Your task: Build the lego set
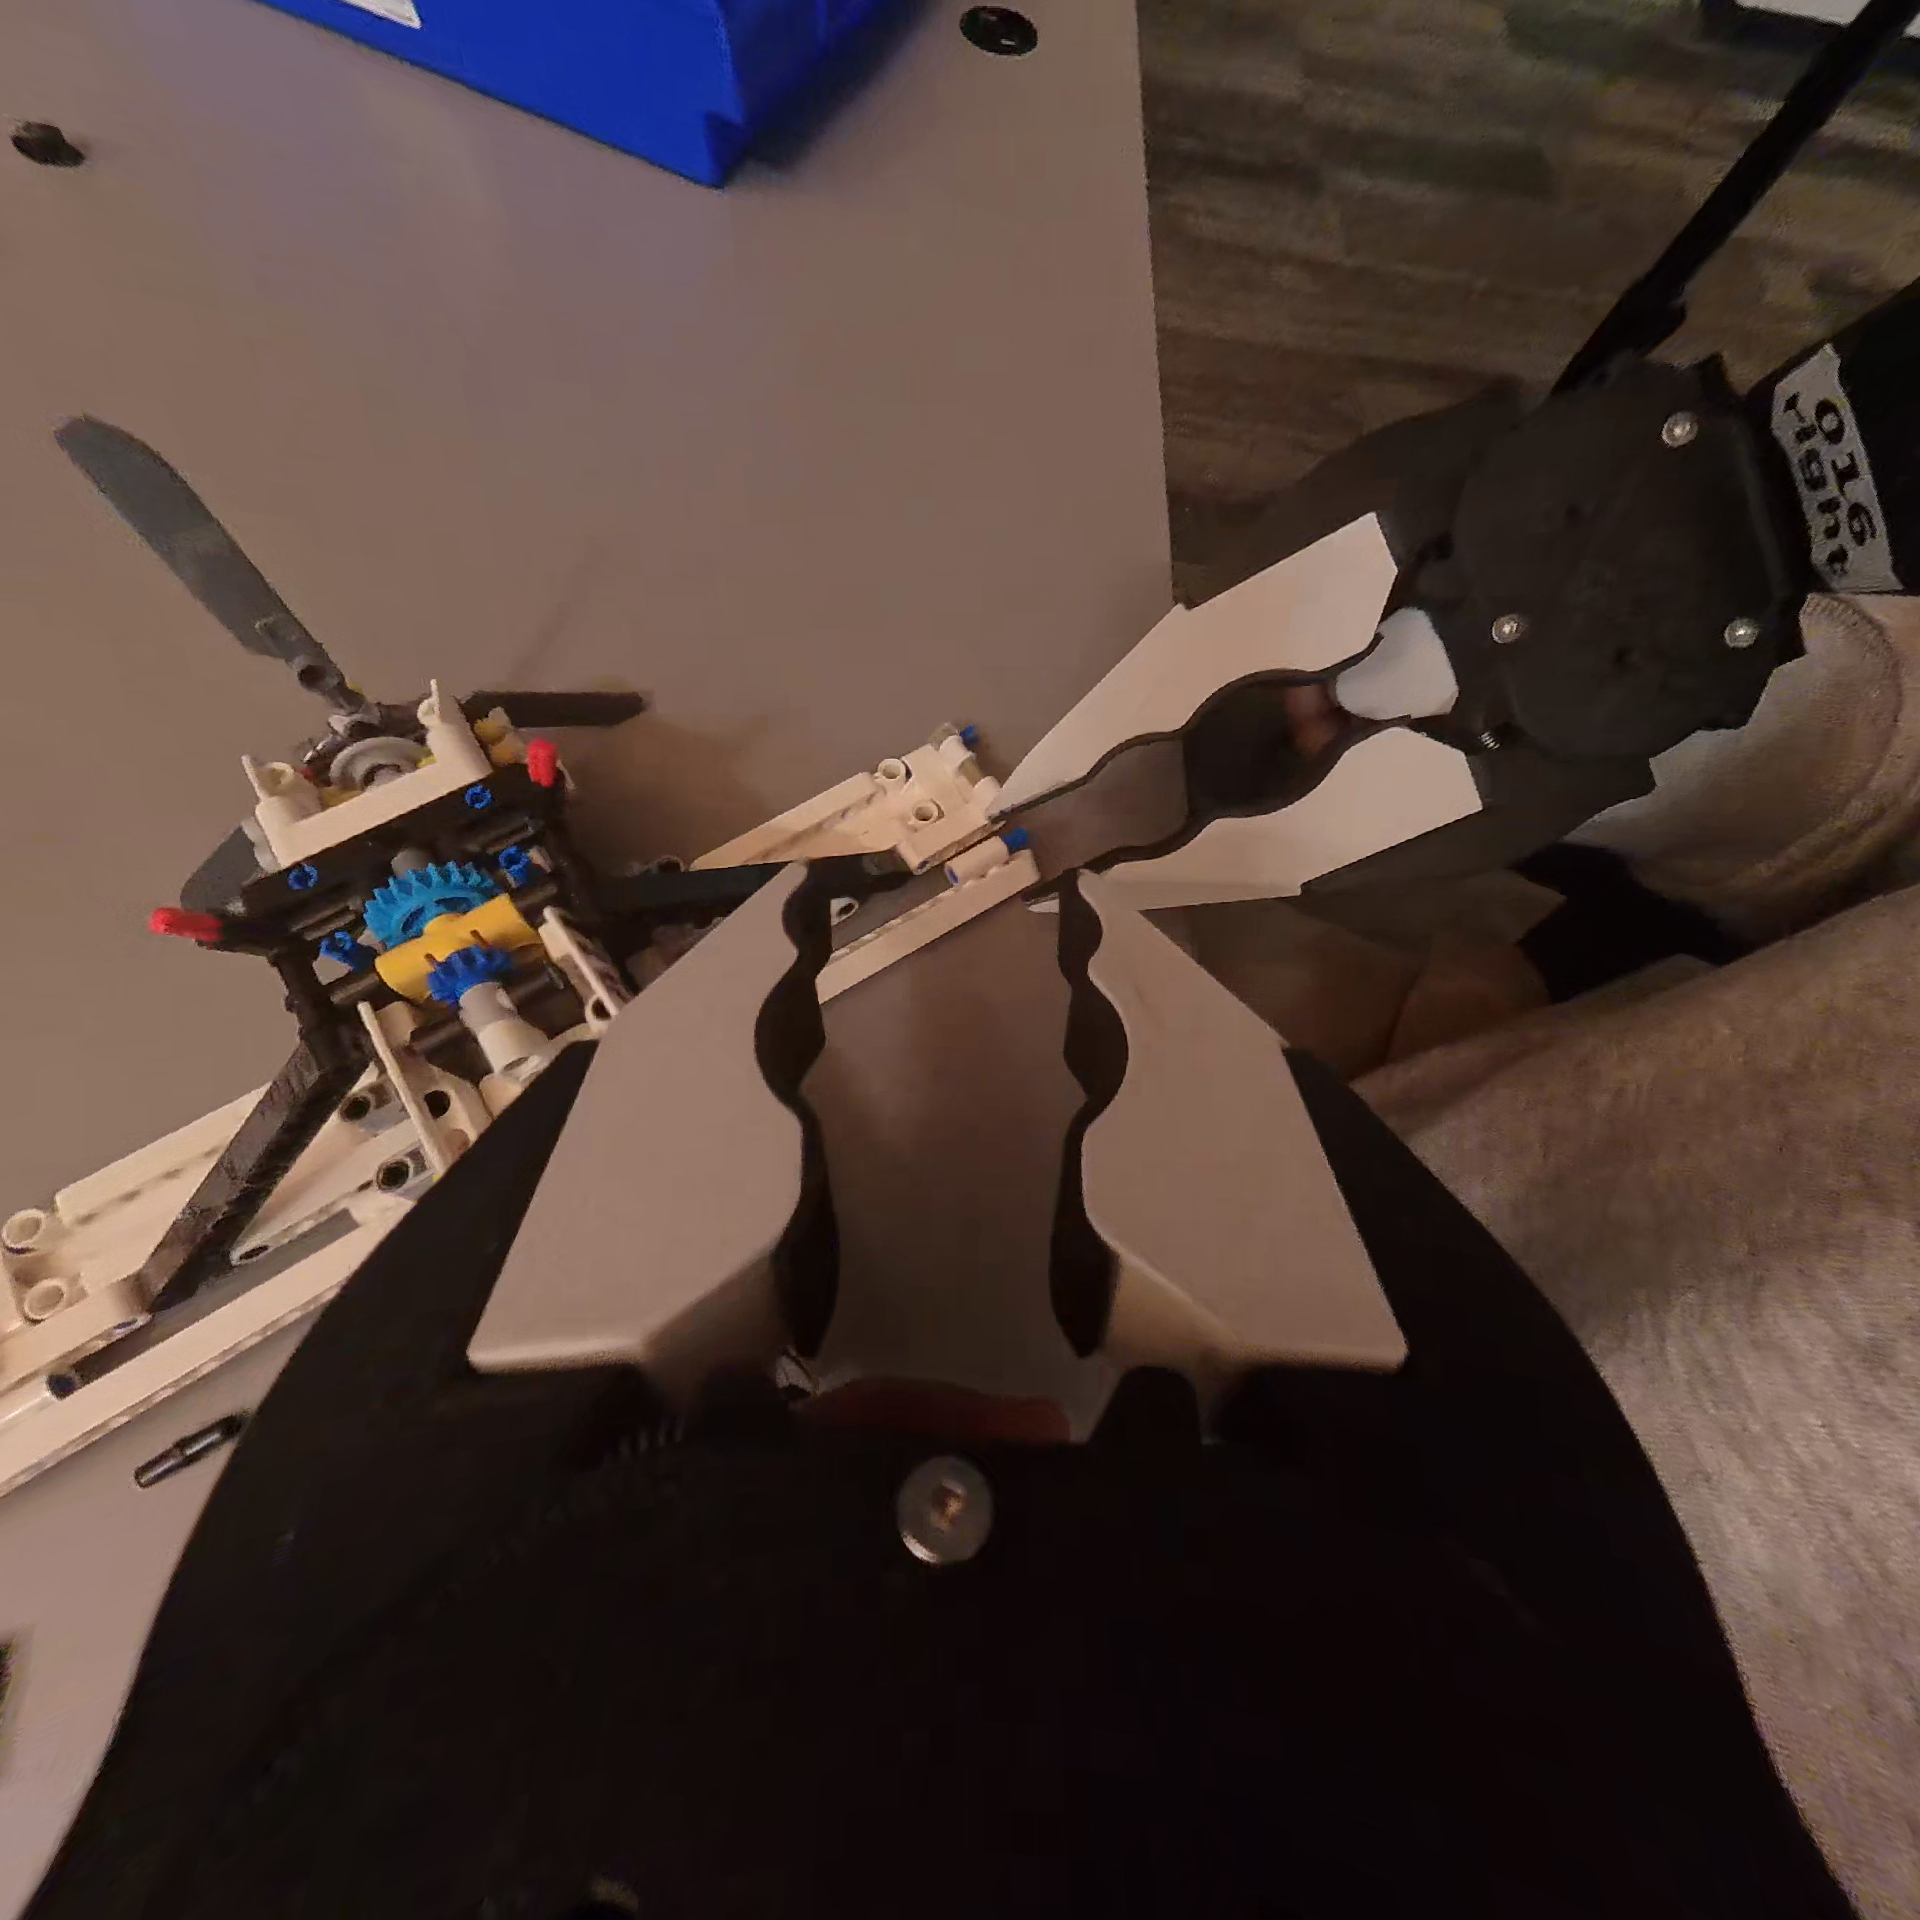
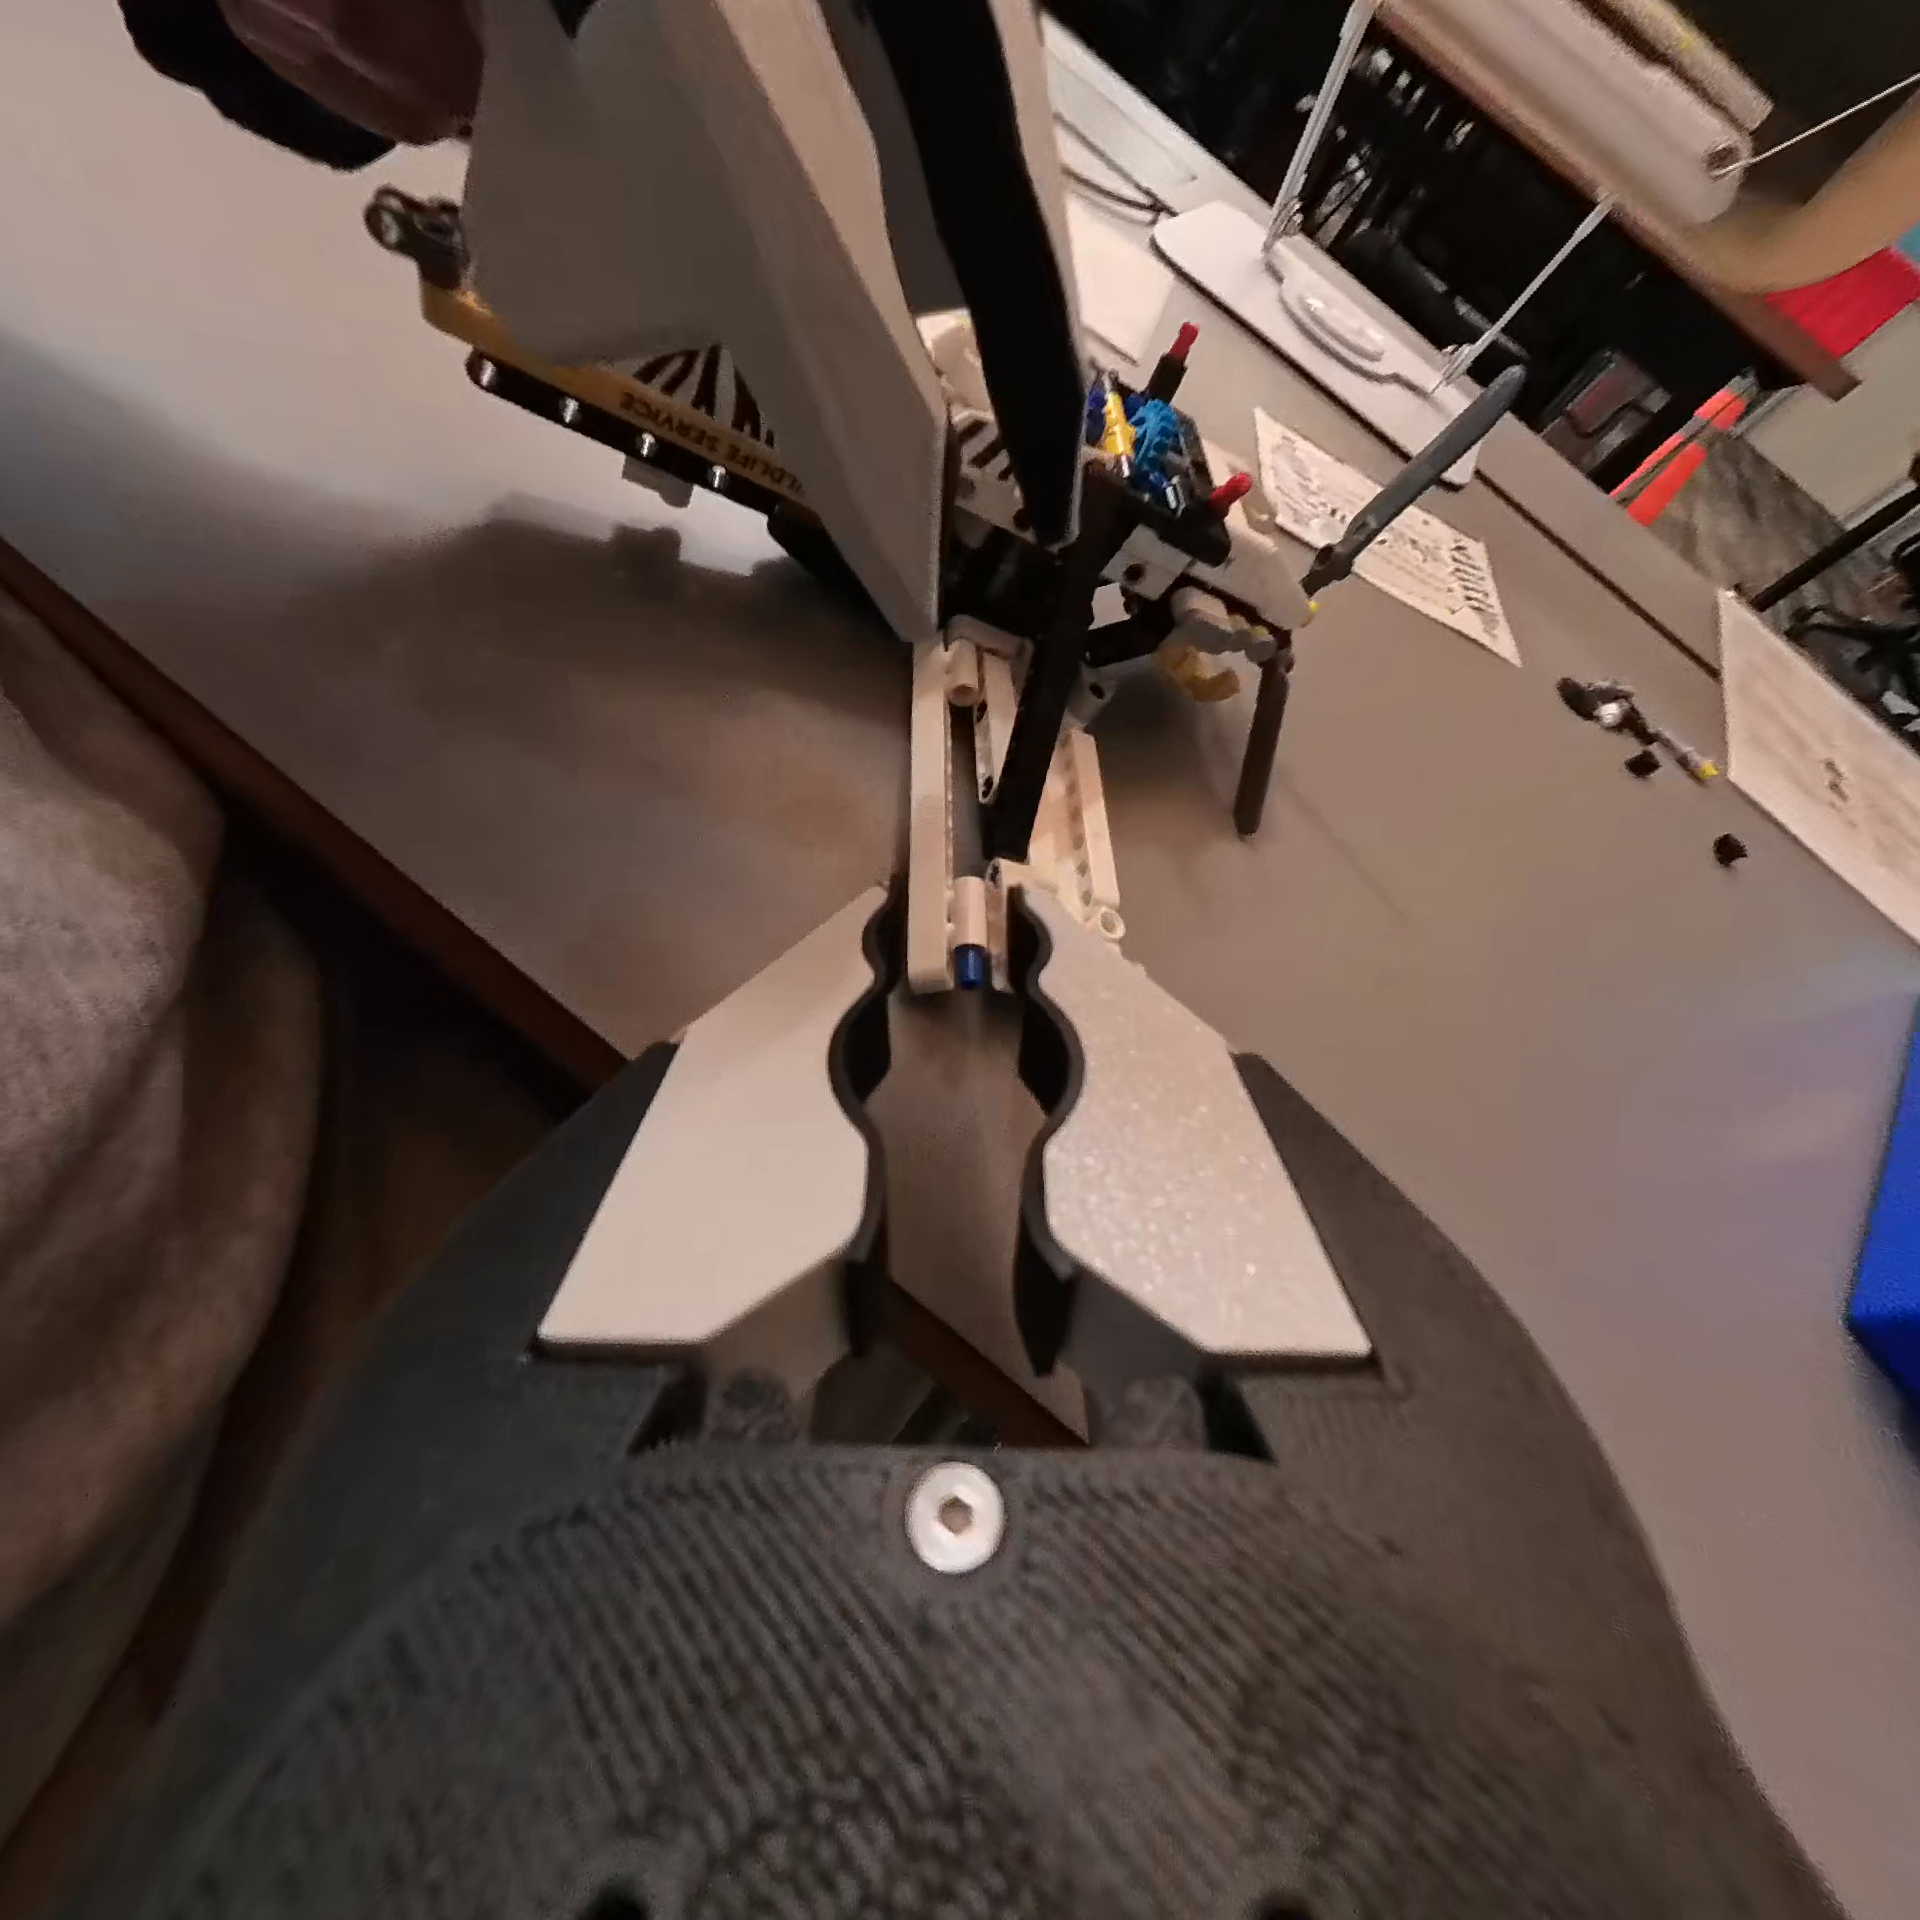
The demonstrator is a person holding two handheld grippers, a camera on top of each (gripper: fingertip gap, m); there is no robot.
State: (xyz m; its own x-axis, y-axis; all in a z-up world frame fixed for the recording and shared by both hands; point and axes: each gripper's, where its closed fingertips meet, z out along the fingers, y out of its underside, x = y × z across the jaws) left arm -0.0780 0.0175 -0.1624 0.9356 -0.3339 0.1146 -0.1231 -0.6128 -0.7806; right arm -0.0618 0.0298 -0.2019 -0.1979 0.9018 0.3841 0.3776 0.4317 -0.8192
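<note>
The partly built Lego helicopter (image 1: 436, 894) lies on the grey table (image 1: 623, 416), with blue gears, a yellow part, red pins and a grey rotor blade (image 1: 187, 540). Its white tail boom (image 1: 831, 821) points toward the table edge. My left gripper (image 1: 935, 888) is open, its tips straddling the boom near its end. My right gripper (image 2: 954, 914) is shut on the boom's tail end, beside a blue pin (image 2: 968, 961). It also shows in the left wrist view (image 1: 1003, 821). The left gripper's fingers (image 2: 727, 312) hide part of the model (image 2: 1143, 488) in the right wrist view.
A blue box (image 1: 582, 62) stands at the table's far side. A loose black pin (image 1: 187, 1444) lies near the model. A sticker sheet (image 2: 1382, 540), small loose parts (image 2: 1631, 717) and a booklet (image 2: 1818, 748) lie beyond. A person's grey-clad leg (image 1: 1662, 1247) is by the table edge. Spacing between my two grippers at the tips: around 5 cm. The left tips stand about 7 cm off the partly built Lego helicopter (image 1: 436, 894). Seen from the right wrist view (image 2: 1156, 431) as well. The left tips stand about 12 cm off the grey rotor blade (image 1: 187, 540).
</note>
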